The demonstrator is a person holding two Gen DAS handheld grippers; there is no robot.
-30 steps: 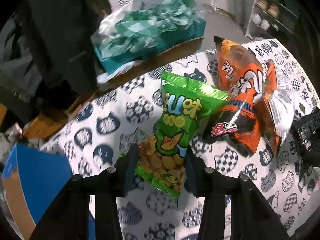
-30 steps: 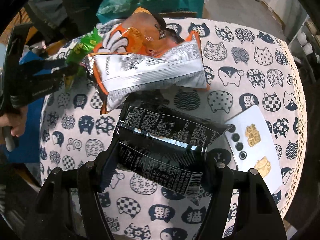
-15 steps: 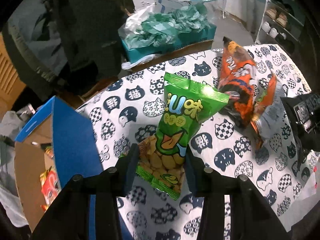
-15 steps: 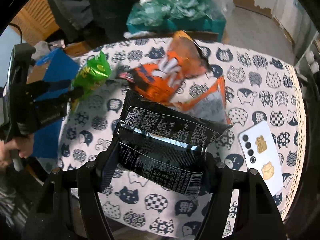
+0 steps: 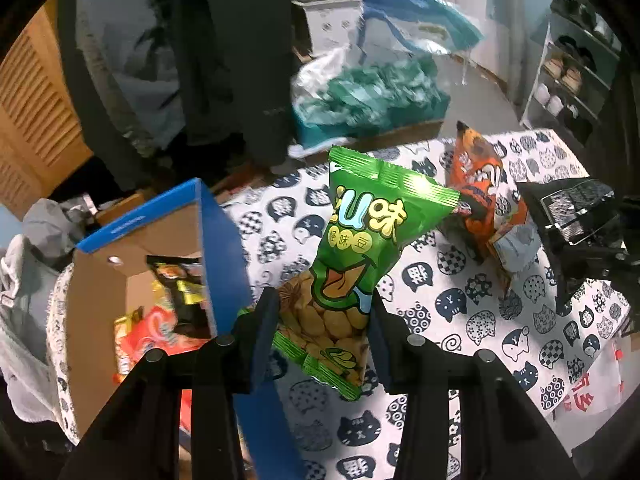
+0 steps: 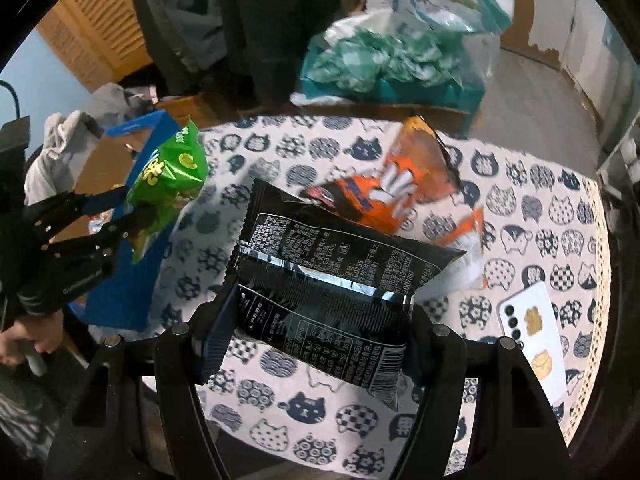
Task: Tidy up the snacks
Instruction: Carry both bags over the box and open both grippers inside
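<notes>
Two fisheye views are given, each taken from a handheld gripper and aimed forward along its fingers, down at a slant onto a table covered by a cat-print cloth (image 5: 452, 304). The left wrist view is set at the table's left end, close above an open blue box (image 5: 224, 248), facing across the cloth. The right wrist view is set further right, raised over the near edge. Much is shared — the cloth (image 6: 540, 208), the orange packets (image 5: 476, 184) (image 6: 400, 184) lying mid-table, the blue box (image 6: 136, 168), the teal bundle (image 5: 368, 100) (image 6: 384, 60) beyond. Each gripper is caught at the side of the other's view — the right gripper (image 5: 592, 248) at right, the left gripper (image 6: 120, 212) at left
</notes>
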